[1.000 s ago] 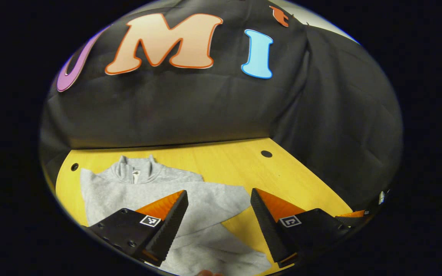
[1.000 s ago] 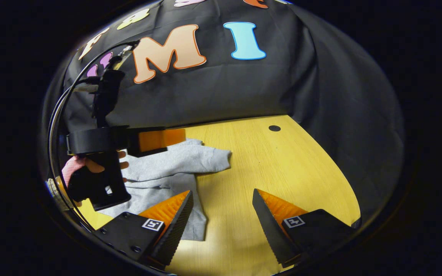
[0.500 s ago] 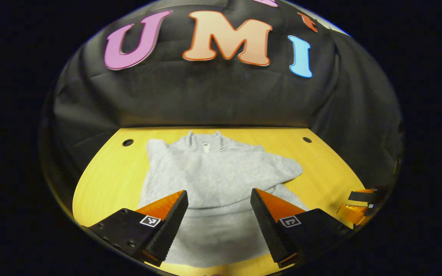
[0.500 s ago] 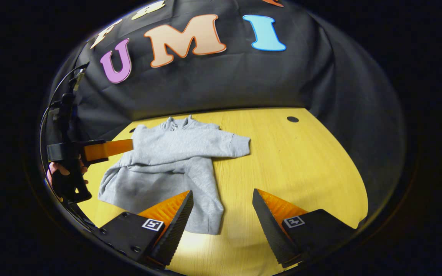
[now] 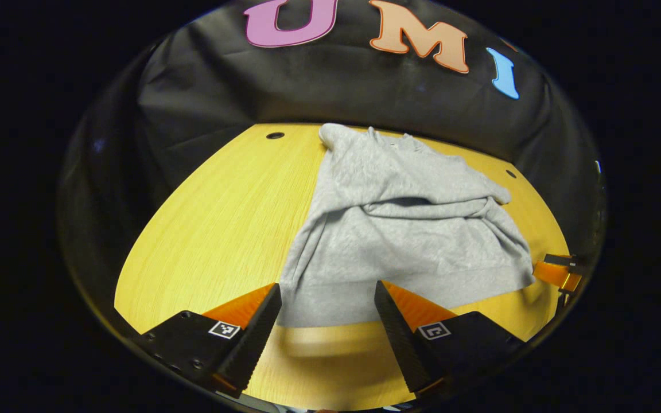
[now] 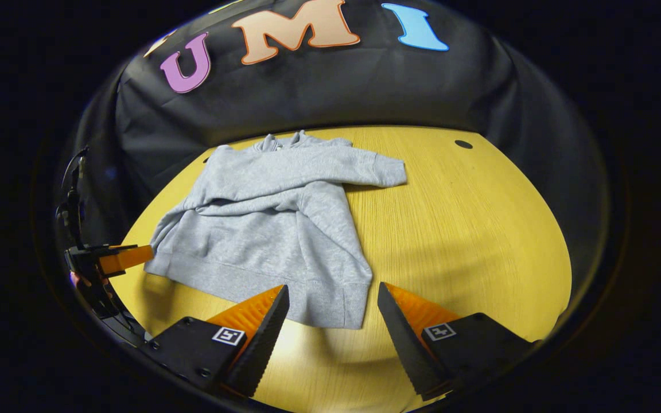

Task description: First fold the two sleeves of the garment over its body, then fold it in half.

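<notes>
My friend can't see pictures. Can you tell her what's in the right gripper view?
A gray sweatshirt lies on a yellow wooden table with its sleeves folded across its body. The right gripper hangs open above the near hem, holding nothing. The left gripper sits at the table's far left edge.

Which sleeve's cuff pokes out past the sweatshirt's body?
The sleeve folded across the chest of the sweatshirt; in the right gripper view its cuff overhangs onto the bare table. The other sleeve lies beneath it, within the body's outline.
</notes>
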A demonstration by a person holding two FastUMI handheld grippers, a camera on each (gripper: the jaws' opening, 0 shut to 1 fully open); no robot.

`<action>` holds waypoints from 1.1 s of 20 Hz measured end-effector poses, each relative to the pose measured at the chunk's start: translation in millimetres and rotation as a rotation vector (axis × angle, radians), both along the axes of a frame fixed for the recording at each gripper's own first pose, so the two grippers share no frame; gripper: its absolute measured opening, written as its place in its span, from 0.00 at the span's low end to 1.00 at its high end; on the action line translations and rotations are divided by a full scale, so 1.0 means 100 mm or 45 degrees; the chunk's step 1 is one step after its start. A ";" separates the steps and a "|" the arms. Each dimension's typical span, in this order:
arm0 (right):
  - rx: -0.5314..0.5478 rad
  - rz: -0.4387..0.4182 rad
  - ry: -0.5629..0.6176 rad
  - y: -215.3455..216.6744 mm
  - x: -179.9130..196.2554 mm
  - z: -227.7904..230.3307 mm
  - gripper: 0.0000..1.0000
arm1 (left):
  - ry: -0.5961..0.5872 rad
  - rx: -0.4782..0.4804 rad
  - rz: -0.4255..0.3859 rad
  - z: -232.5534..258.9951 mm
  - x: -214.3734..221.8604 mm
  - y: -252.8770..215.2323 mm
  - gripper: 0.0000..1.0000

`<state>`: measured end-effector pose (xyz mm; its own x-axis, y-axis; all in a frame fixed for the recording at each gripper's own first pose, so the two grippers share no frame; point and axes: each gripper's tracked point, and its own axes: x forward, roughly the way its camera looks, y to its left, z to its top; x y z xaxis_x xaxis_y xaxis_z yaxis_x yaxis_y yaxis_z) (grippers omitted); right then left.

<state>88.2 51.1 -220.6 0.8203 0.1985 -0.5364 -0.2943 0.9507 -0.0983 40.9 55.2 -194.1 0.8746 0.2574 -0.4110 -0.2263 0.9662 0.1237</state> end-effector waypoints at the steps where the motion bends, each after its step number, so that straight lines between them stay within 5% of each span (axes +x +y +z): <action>1: -0.008 -0.006 0.006 0.00 0.01 -0.03 0.97 | 0.012 0.003 0.013 -0.07 0.00 0.04 0.95; 12: -0.060 -0.055 0.059 0.07 0.08 -0.33 0.88 | 0.084 -0.032 0.022 -0.29 0.00 0.08 0.96; 13: -0.075 -0.055 0.051 0.04 0.08 -0.32 0.94 | 0.079 -0.025 0.020 -0.30 0.01 0.09 0.96; 15: -0.078 -0.074 0.041 0.02 0.09 -0.33 0.86 | 0.083 -0.015 0.003 -0.30 0.02 0.08 0.96; 19: -0.051 -0.077 0.027 0.04 0.09 -0.33 0.72 | 0.072 -0.005 -0.041 -0.31 0.07 -0.01 0.76; 22: -0.004 -0.074 0.050 0.12 0.06 -0.37 0.41 | 0.078 -0.001 -0.098 -0.31 0.10 -0.11 0.45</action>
